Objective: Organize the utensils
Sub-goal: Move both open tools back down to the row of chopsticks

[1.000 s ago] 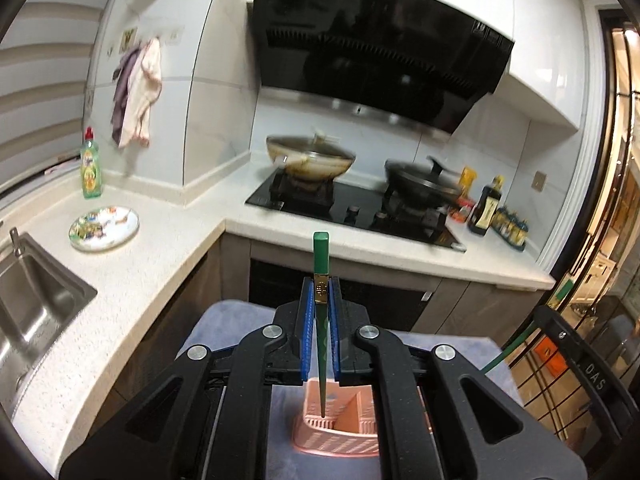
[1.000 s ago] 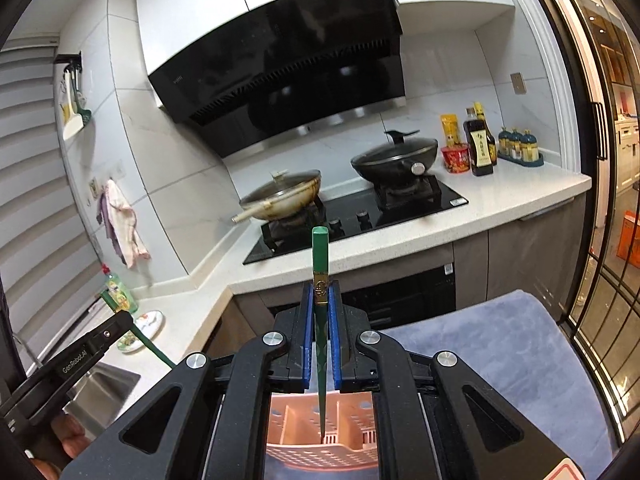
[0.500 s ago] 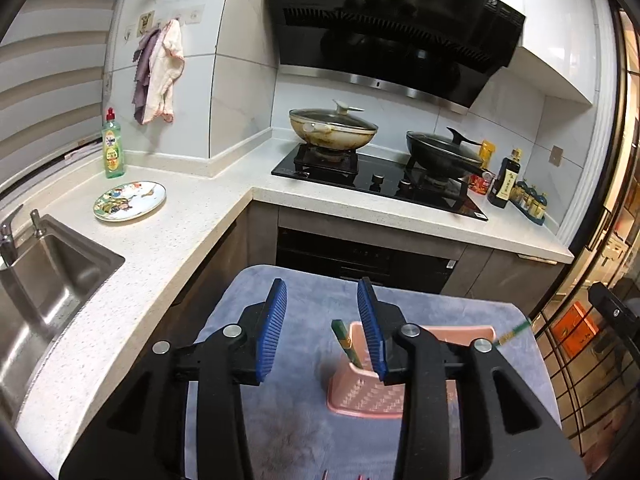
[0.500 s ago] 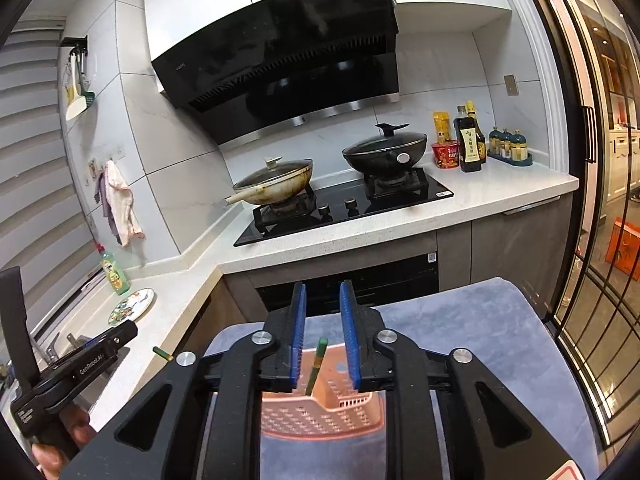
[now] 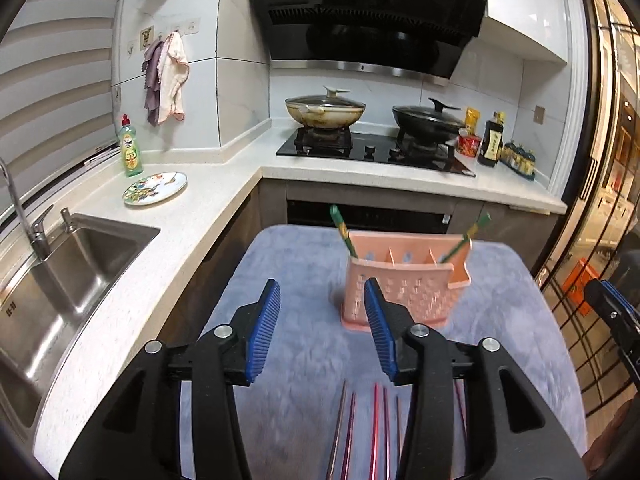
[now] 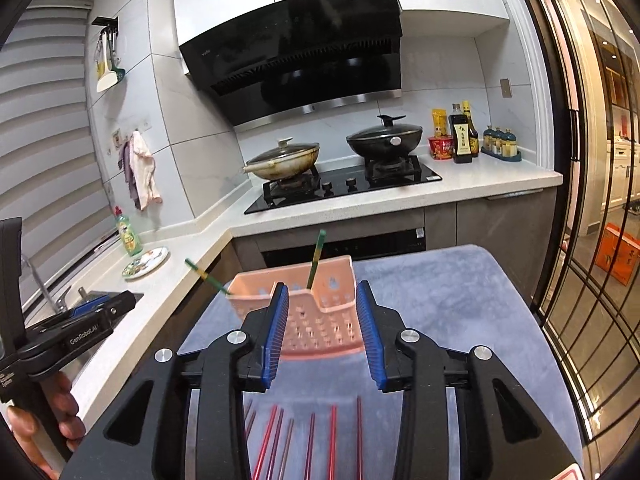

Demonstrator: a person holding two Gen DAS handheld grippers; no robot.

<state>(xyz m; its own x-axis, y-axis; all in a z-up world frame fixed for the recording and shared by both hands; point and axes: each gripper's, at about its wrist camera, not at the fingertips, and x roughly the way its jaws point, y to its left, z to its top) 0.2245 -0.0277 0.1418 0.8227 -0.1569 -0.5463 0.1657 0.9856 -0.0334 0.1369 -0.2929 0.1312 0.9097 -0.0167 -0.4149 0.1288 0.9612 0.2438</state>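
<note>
The pink caddy (image 5: 404, 288) stands upright on the grey mat (image 5: 304, 264) that covers the bench, and everything here is placed against it. Two green chopsticks already stand in it: one (image 5: 342, 231) leans out of its left end compartment, the other (image 5: 466, 240) out of its right end. The remaining red chopsticks (image 6: 304, 440) lie flat on the mat on the near side of the caddy, close under both tools, their long axes pointing roughly toward it.

The left tool (image 5: 322, 330) hovers just to the near-left of the caddy with its blue pads wide apart and nothing between them. The right tool (image 6: 322, 334) hangs directly on the caddy's near side, also spread open and empty, framing the pink wall between its pads.

The next pick probably goes downward and back from the caddy, since the red sticks lie below and behind both sets of fingertips. Which tool is nearer is hard to judge, as the sticks are blurred and partly hidden by the tool bodies; both seem about equally close.

Beyond the caddy run the white counter (image 5: 360, 170), the hob with two lidded pans, and the hood; far to its left sits the sink (image 5: 60, 272)
</note>
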